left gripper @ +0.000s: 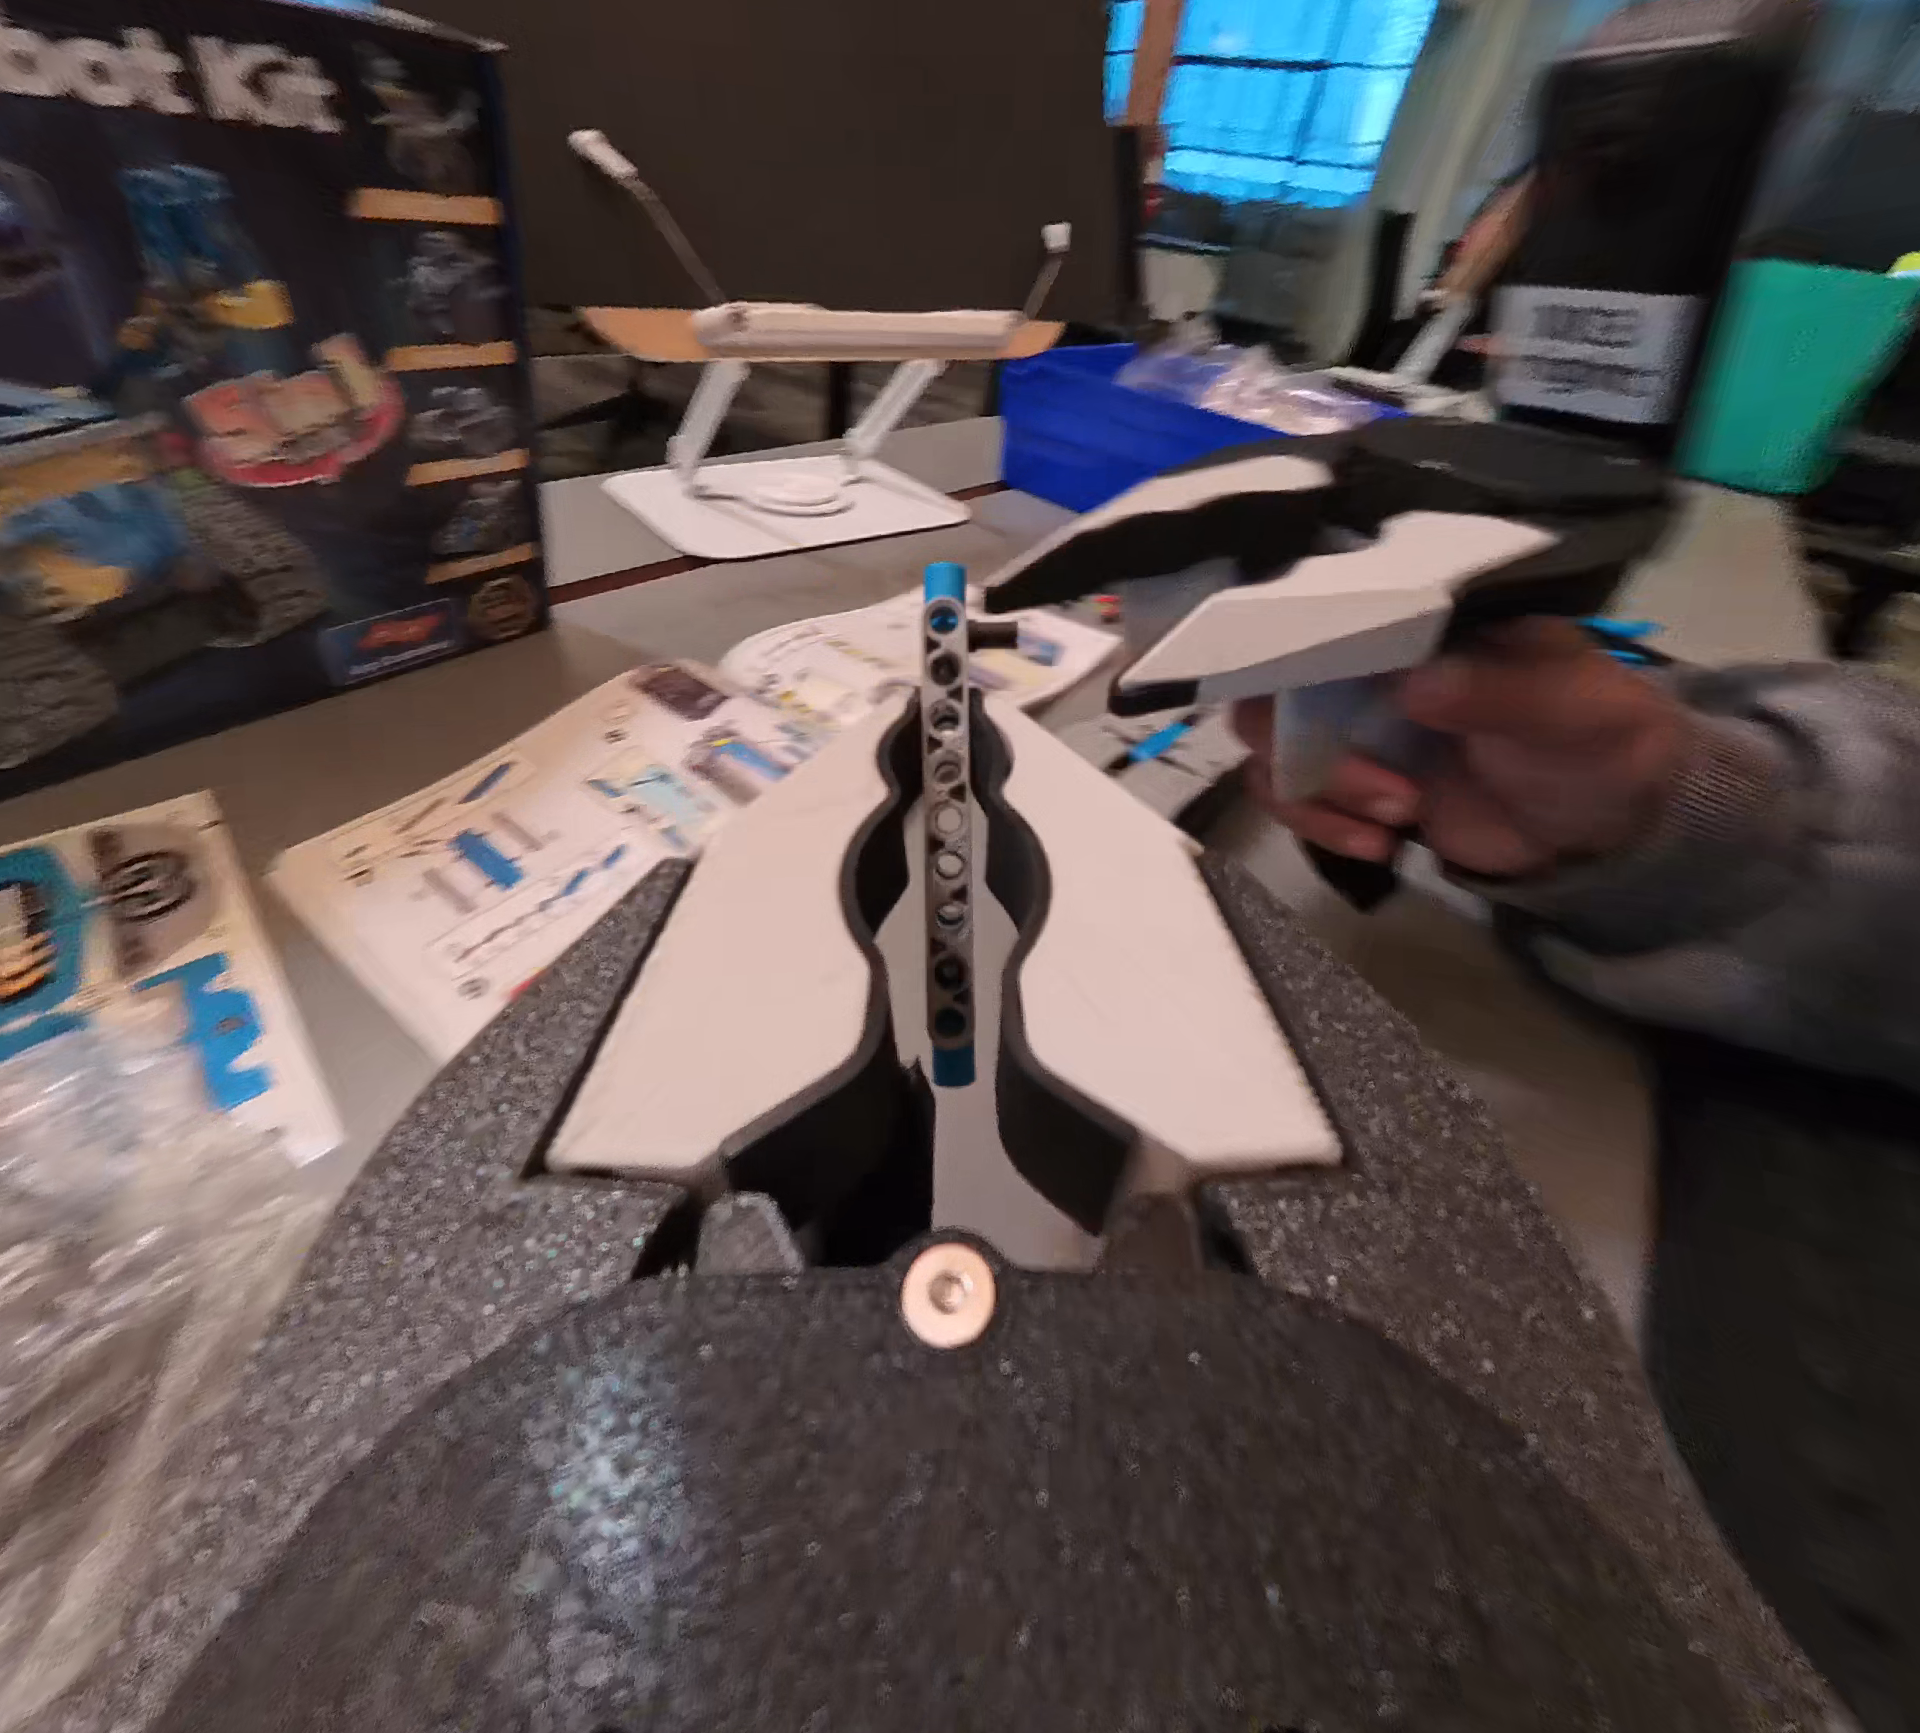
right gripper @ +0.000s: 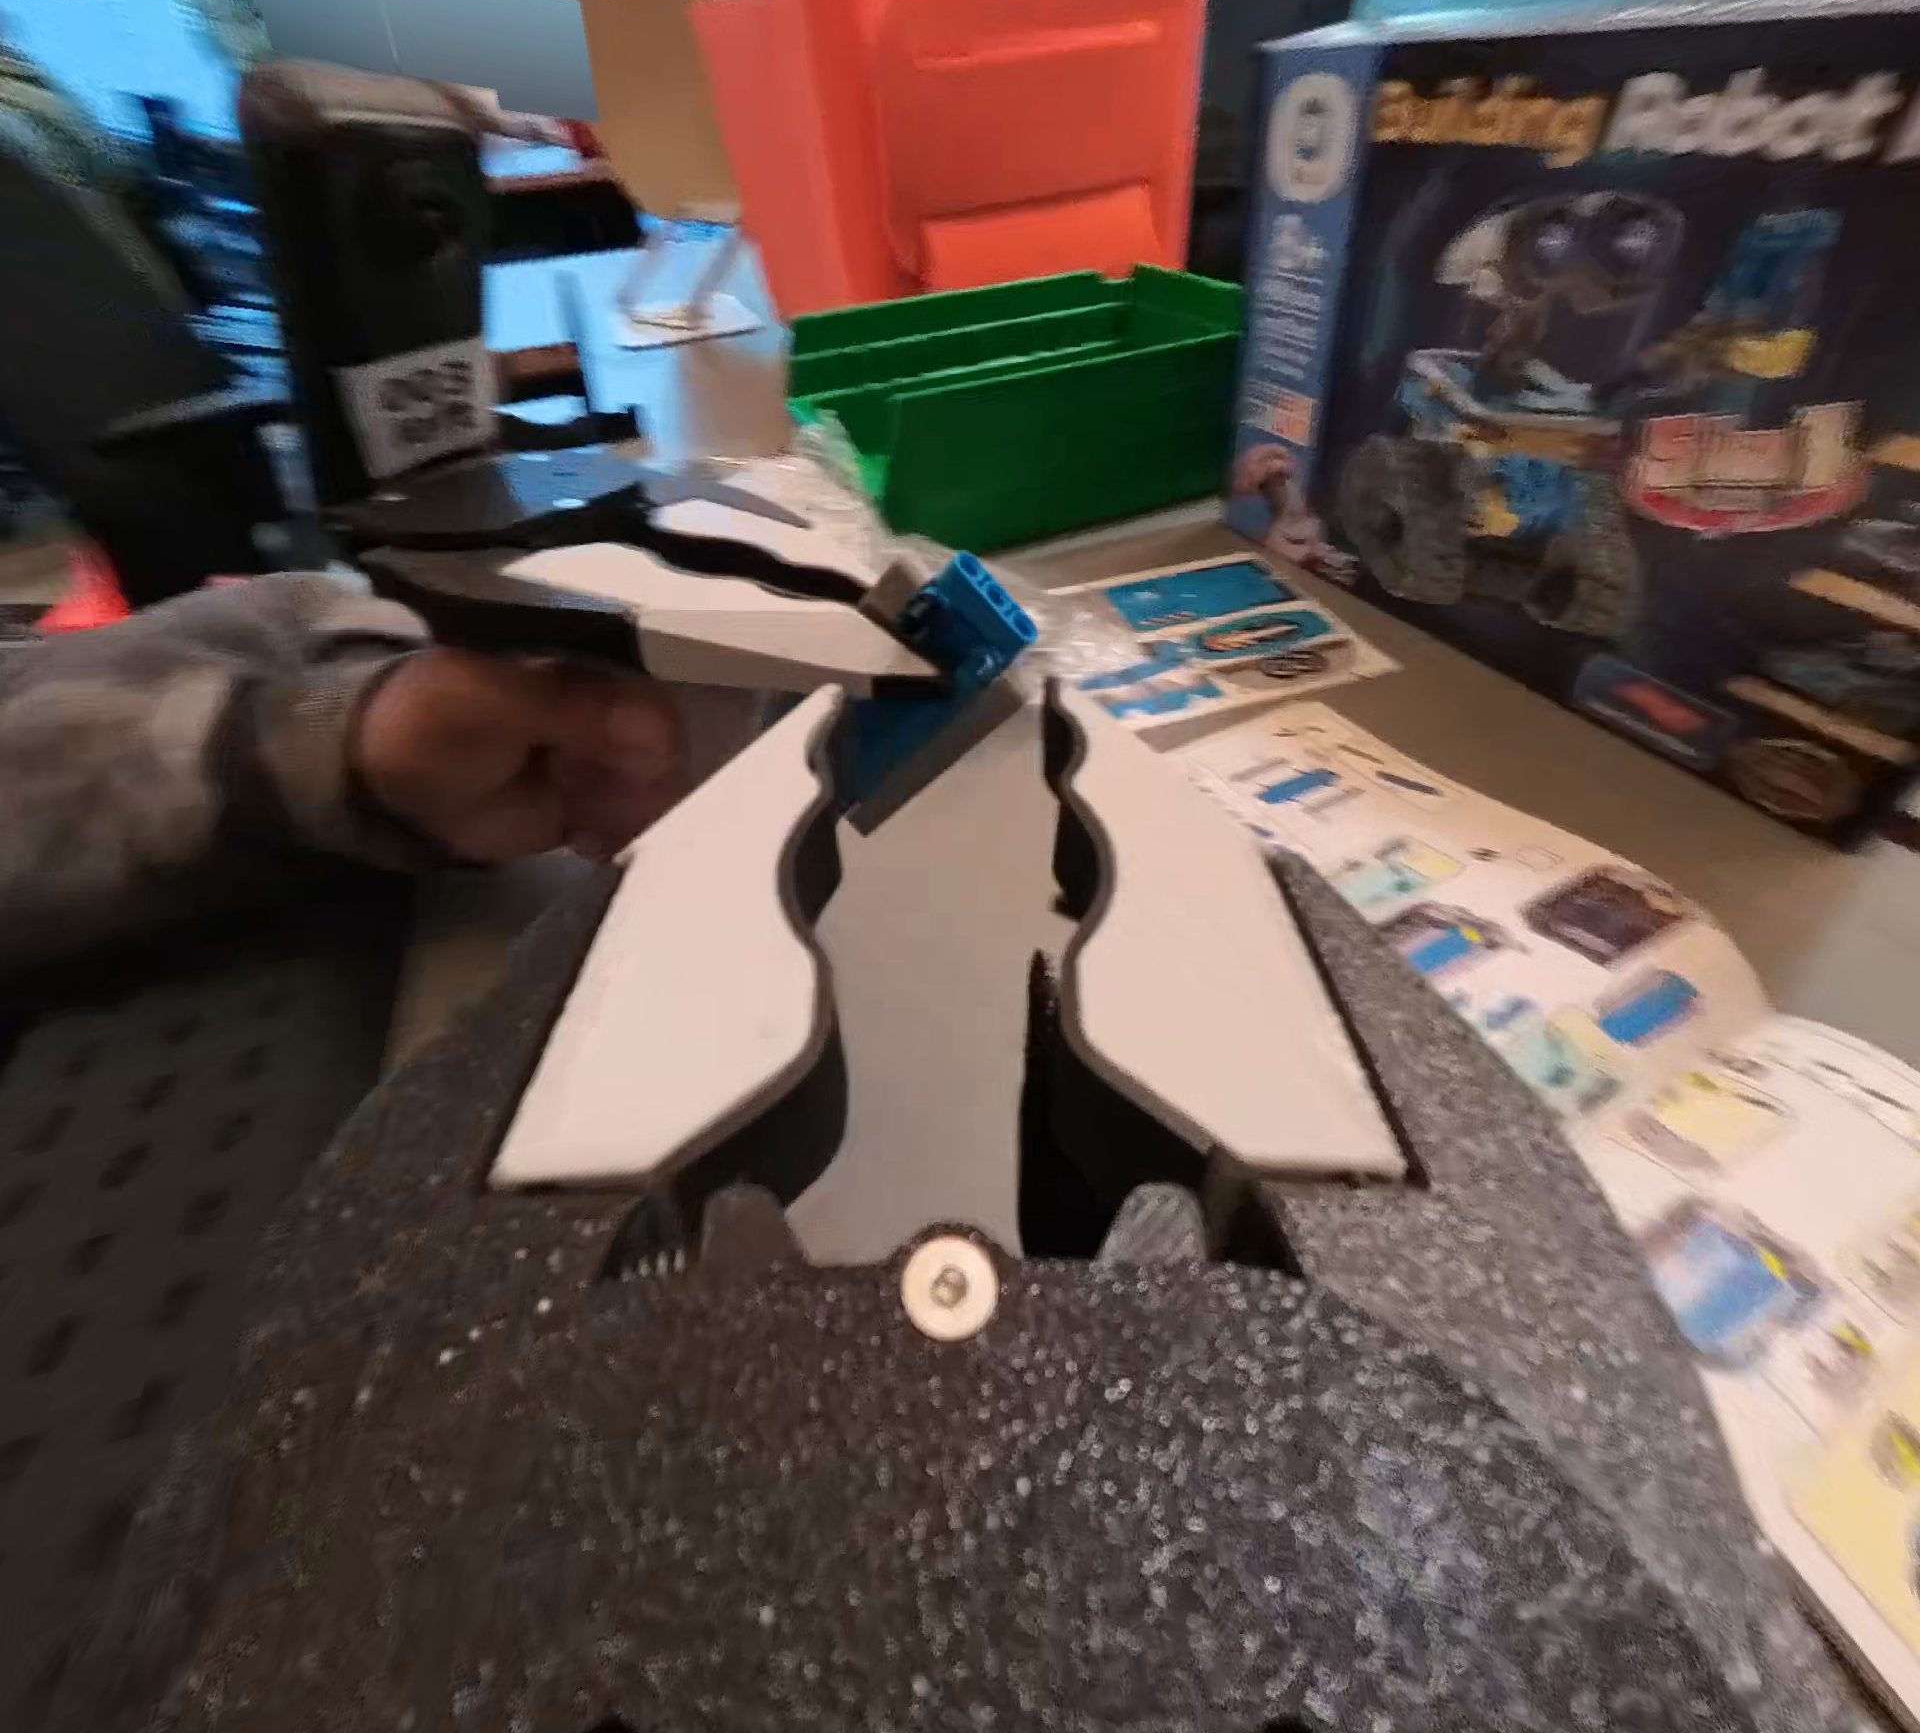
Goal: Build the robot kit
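My left gripper (left gripper: 948,727) pinches a grey holed beam (left gripper: 948,842) upright; my right gripper (right gripper: 940,696), parted and empty, sits at 3 o'clock. A nudge could twist the beam loose onto the counter (left gripper: 260,769).

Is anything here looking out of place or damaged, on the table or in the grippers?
Nothing looks damaged or spilled. The left gripper is shut on a grey perforated beam with blue ends, held straight. The right gripper is open and empty. The instruction sheets lie loosely overlapped on the table, beside the kit box.
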Demonstrator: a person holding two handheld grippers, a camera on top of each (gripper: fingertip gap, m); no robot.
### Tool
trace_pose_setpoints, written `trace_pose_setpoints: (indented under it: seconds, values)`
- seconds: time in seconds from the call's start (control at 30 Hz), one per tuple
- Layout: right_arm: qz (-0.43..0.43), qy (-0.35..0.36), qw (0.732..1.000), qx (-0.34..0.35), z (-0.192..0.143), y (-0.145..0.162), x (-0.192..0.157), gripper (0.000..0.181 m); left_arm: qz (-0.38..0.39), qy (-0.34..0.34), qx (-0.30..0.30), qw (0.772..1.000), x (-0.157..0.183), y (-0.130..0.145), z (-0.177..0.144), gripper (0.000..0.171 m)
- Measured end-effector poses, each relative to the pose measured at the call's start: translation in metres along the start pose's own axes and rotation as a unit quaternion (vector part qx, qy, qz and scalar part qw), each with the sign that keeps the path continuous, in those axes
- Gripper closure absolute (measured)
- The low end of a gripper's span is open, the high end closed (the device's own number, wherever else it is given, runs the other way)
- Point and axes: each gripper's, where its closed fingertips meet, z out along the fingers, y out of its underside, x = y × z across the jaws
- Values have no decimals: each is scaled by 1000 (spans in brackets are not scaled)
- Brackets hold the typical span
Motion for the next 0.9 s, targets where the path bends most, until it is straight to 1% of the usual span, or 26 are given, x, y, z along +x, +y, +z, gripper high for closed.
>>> trace_pose_setpoints:
  seconds: [0.03,0.07,0.1,0.13,0.17,0.2,0.23,0.3,0.33,0.43,0.53,0.63,0.7,0.73,0.77,0.8,0.83,0.87,0.9]
  values:
    - [18,-41,999,4,-2,-2,-5,133,-4,41,3,999,13,-1,-2,165]
    - [43,-85,995,14,-4,-5,-12,131,-15,76,10,997,25,-4,-4,165]
    - [69,-134,988,21,-8,-8,-21,133,-17,101,19,995,34,-7,-6,166]
    - [92,-164,982,27,-11,-12,-25,134,-13,122,19,992,43,-8,-8,165]
    - [105,-175,978,35,-14,-14,-25,136,-12,135,20,991,48,-8,-9,165]
    - [111,-196,973,44,-17,-16,-30,147,-17,152,22,988,54,-9,-10,165]
    - [115,-212,969,46,-19,-18,-34,149,-24,161,25,986,57,-10,-10,165]
    - [97,-214,971,38,-19,-15,-38,153,-34,169,25,985,58,-10,-11,165]
    - [86,-200,976,31,-17,-12,-36,147,-34,166,23,985,58,-8,-11,165]
    - [87,-200,976,26,-16,-11,-34,144,-32,163,21,986,58,-8,-11,165]
    - [57,-196,979,30,-16,-12,-38,158,-35,154,19,987,55,-7,-11,165]
    - [77,-203,976,34,-15,-14,-39,160,-39,158,23,986,54,-9,-11,165]
    - [84,-188,978,40,-14,-16,-37,160,-73,162,29,984,50,-12,-10,165]
    - [86,-171,981,43,-12,-17,-33,158,-97,152,53,982,41,-19,-13,165]
    - [92,-165,981,42,-10,-15,-31,146,-128,145,84,978,30,-30,-18,165]
    - [109,-174,978,25,-7,-9,-33,142,-168,150,111,968,21,-38,-23,165]
    - [126,-194,973,0,-3,1,-39,143,-204,160,126,958,15,-43,-27,165]
    - [137,-206,969,-16,1,7,-43,144,-225,166,132,951,12,-44,-29,166]
    - [139,-210,968,-14,5,9,-47,143,-232,172,133,948,13,-44,-29,165]
